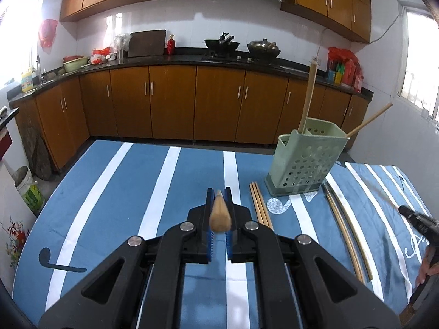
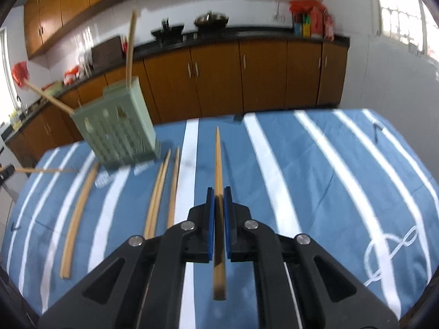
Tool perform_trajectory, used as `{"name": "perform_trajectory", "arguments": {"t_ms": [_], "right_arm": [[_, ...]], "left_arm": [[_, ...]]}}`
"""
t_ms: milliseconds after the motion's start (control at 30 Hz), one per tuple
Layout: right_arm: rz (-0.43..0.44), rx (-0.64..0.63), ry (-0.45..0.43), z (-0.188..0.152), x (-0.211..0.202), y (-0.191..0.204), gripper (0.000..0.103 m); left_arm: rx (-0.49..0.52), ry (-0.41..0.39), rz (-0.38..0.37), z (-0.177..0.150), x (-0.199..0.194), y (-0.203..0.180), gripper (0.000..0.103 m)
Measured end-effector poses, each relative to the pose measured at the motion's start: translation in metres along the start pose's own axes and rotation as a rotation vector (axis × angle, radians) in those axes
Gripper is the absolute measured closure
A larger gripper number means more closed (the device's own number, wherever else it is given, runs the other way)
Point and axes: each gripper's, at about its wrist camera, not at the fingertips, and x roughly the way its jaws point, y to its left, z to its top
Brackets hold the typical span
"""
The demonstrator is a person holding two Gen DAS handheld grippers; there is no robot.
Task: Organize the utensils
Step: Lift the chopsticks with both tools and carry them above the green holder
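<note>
We see the left gripper [image 1: 219, 196] clamped on one chopstick [image 1: 219, 215], the right gripper [image 2: 218, 196] on another [image 2: 218, 164]; holder [image 1: 304, 159] stands on the cloth [image 1: 137, 192].

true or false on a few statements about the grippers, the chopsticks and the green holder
1. The left gripper is clamped on a chopstick. True.
2. The right gripper is empty. False: it grips a chopstick.
3. The green holder lies on its side. False: it stands upright on the striped cloth.
4. The holder has nothing in it. False: two sticks stand in it.
5. Loose chopsticks lie on the cloth. True.
</note>
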Motion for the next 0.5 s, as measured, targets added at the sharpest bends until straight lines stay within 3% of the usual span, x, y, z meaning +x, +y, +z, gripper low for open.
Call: {"name": "perform_trajectory", "arguments": {"t_ms": [167, 500], "right_arm": [[0.01, 0.007, 0.022, -0.007, 0.007, 0.002, 0.095], [0.042, 0.012, -0.155, 0.026, -0.04, 0.005, 0.096]], "left_arm": [[0.004, -0.004, -0.005, 0.002, -0.002, -0.002, 0.096], [0.008, -0.054, -0.016, 0.016, -0.015, -0.005, 0.096]]}}
